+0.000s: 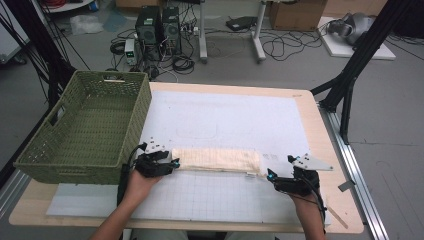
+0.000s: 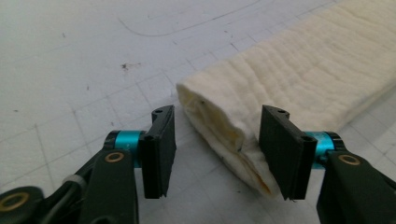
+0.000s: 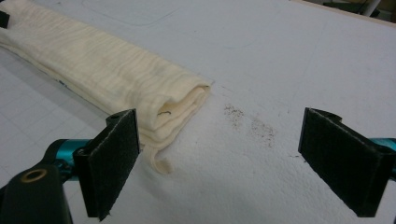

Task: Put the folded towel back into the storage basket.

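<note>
A person is working at a wooden table [image 1: 320, 125] covered by a white gridded mat [image 1: 225, 120], holding 1 gripper in each hand. A cream folded cloth [image 1: 217, 160] is lying as a long strip across the mat's near half, stretching between the 2 grippers.

From the high view, the left gripper [image 1: 156, 163] is sitting at the cloth's left end and the right gripper [image 1: 287, 179] at its right end, with a green woven basket [image 1: 85, 125] standing on the table's left edge, just beside the left hand. Computer towers [image 1: 159, 27], cables and a cardboard box [image 1: 295, 12] are sitting on the floor beyond.

The left gripper view is showing what the overhead camera is not: the left gripper [image 2: 217, 147] has its jaws spread on either side of the layered end of the cloth [image 2: 299, 79], the right-hand jaw at the fabric's edge, the other standing clear of it.

The right gripper view is showing the right gripper [image 3: 224, 163] with jaws spread wide over bare mat. The cloth [image 3: 107, 74] end is lying just beyond the left-hand jaw, beside a patch of dark specks [image 3: 250, 123].
</note>
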Action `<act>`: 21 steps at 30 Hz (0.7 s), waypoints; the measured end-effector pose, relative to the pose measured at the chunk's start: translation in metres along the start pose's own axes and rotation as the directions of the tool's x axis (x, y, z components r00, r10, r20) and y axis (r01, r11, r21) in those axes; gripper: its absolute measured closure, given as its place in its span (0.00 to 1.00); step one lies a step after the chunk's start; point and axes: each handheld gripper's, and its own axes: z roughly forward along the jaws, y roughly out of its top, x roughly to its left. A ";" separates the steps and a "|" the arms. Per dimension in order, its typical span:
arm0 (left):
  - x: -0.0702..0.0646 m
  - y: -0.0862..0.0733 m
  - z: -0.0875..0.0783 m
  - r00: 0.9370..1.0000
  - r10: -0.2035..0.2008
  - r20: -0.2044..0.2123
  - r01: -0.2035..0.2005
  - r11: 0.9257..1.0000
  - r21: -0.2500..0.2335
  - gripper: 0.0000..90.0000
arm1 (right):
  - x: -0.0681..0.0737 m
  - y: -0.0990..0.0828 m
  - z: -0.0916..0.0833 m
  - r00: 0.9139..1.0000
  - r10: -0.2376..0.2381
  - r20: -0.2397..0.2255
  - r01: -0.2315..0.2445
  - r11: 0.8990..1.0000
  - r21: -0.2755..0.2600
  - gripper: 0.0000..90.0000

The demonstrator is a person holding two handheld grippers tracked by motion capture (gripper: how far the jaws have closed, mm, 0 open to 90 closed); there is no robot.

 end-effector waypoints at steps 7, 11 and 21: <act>-0.001 -0.001 0.000 0.998 0.007 0.059 -0.007 1.000 0.002 0.76 | 0.009 0.009 0.020 0.999 0.002 -0.042 -0.001 0.999 0.037 0.13; -0.003 -0.001 0.000 0.998 0.005 0.070 -0.004 1.000 -0.004 0.85 | 0.016 0.014 0.037 0.997 0.011 -0.074 -0.006 0.997 0.071 0.13; -0.004 -0.002 -0.001 0.997 -0.007 0.074 0.007 1.000 -0.007 0.88 | 0.019 0.015 0.062 0.991 0.076 -0.110 -0.065 0.992 0.106 0.38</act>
